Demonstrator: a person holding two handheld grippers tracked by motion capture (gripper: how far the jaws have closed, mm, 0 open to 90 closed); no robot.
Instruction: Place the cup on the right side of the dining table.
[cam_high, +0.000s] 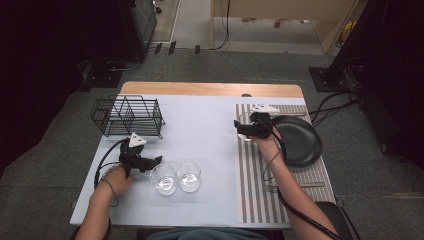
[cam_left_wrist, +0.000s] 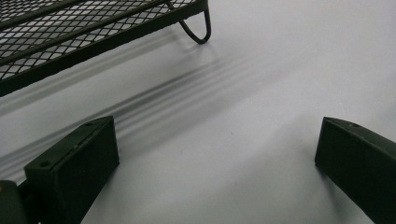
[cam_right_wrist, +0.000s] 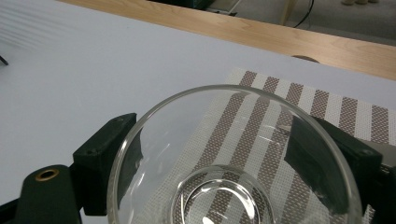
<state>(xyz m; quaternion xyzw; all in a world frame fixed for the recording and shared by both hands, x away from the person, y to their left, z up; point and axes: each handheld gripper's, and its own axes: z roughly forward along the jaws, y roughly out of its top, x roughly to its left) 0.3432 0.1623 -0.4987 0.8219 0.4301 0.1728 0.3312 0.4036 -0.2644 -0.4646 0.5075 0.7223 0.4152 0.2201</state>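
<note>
Looking along the right hand-held gripper (cam_right_wrist: 219, 158), we see its jaws flanking a glass (cam_right_wrist: 233, 163), seemingly released; two more glasses (cam_high: 176, 177) stand by the open left hand-held gripper (cam_high: 152, 161).

Glass (cam_right_wrist: 233, 158) on the striped placemat (cam_right_wrist: 327, 112): lower rim cut off by the bottom edge in the right gripper view; contact between pads and wall indistinct. Wire rack (cam_left_wrist: 93, 28): cropped at top and left in the left gripper view. Cutlery (cam_high: 295, 187) below the glass: too small to identify
</note>
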